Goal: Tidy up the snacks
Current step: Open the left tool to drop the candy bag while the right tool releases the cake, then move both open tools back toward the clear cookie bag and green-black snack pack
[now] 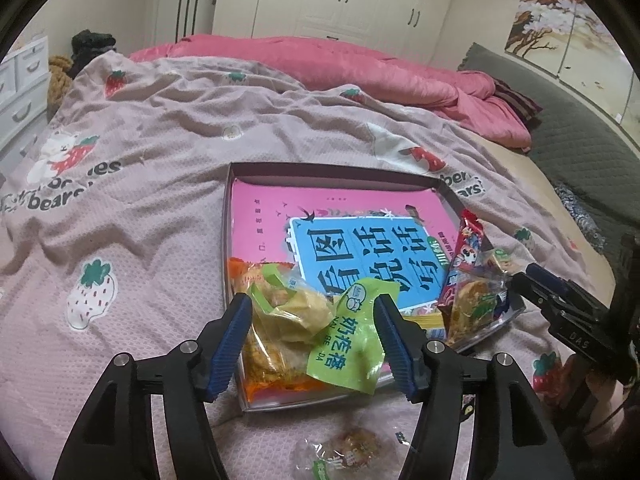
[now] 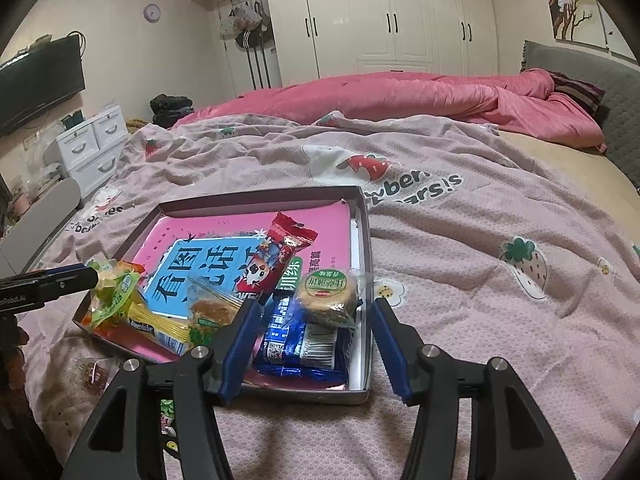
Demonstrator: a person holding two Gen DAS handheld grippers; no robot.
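Snacks lie gathered in a shallow grey cardboard box lid [image 2: 362, 240] that sits on a bed covered by a pink strawberry-print blanket [image 2: 480, 300]. A pink and blue picture book [image 1: 360, 248] lines the bottom of the lid. The left tongs [image 1: 312, 332] hang over the lid's near corner with their blue pads spread apart; a green crinkled plastic snack packet [image 1: 348, 344] lies between them on an orange packet [image 1: 256, 360], and the pads do not press on it. The right tongs [image 2: 312, 340] stand about half open over the opposite near corner, holding nothing; between their pads lie a dark blue foil wafer packet [image 2: 300, 344] and, on top of it, a round clear-wrapped pastry with a green label [image 2: 328, 292]. A long red cartoon-printed snack bar wrapper [image 2: 280, 256] lies slantwise on the book. One clear-wrapped brown snack [image 1: 352, 452] rests on the blanket just outside the lid, near the left tongs.
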